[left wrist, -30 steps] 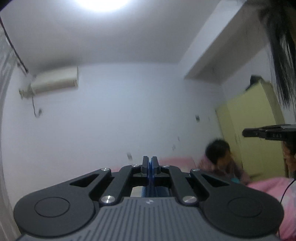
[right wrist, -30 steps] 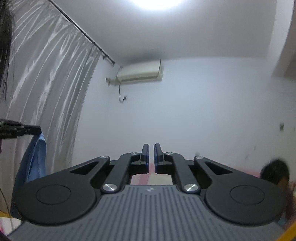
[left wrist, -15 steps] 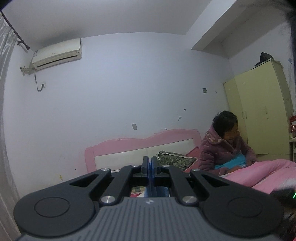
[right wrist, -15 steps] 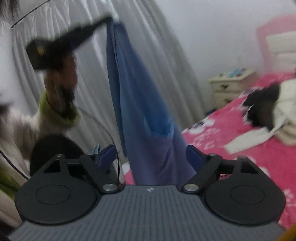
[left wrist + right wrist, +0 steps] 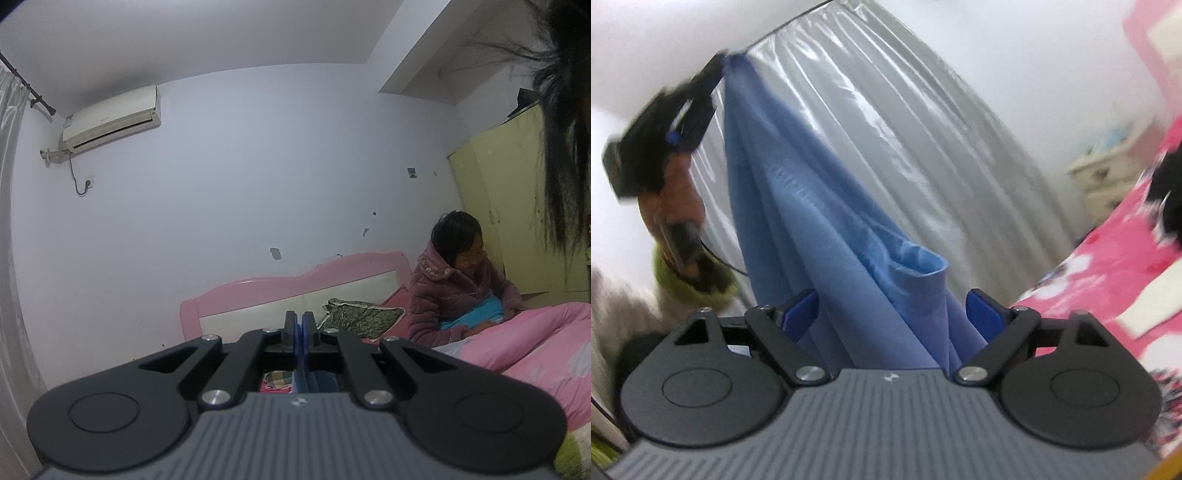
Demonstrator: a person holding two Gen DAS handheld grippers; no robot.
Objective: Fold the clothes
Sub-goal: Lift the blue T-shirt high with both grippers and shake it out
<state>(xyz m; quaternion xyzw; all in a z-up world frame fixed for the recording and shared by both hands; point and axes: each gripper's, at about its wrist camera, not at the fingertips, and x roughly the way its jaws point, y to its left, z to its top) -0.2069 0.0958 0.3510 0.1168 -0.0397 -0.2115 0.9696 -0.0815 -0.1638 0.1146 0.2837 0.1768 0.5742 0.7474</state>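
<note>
Wide-spread, the right gripper (image 5: 892, 314) sits at lower centre of its frame with its blue pads on either side of a hanging blue woven garment (image 5: 827, 229), neither visibly pressing the cloth. At upper left of the same view the left gripper (image 5: 718, 70) is clamped on the garment's top edge, holding it up before a pale grey pleated curtain (image 5: 905, 122) beside a bright pink patterned bedspread (image 5: 1108, 266). The step appears to be catching a second hold low on the cloth; next, the pads must close on one clean edge, not the bunched folds.
</note>
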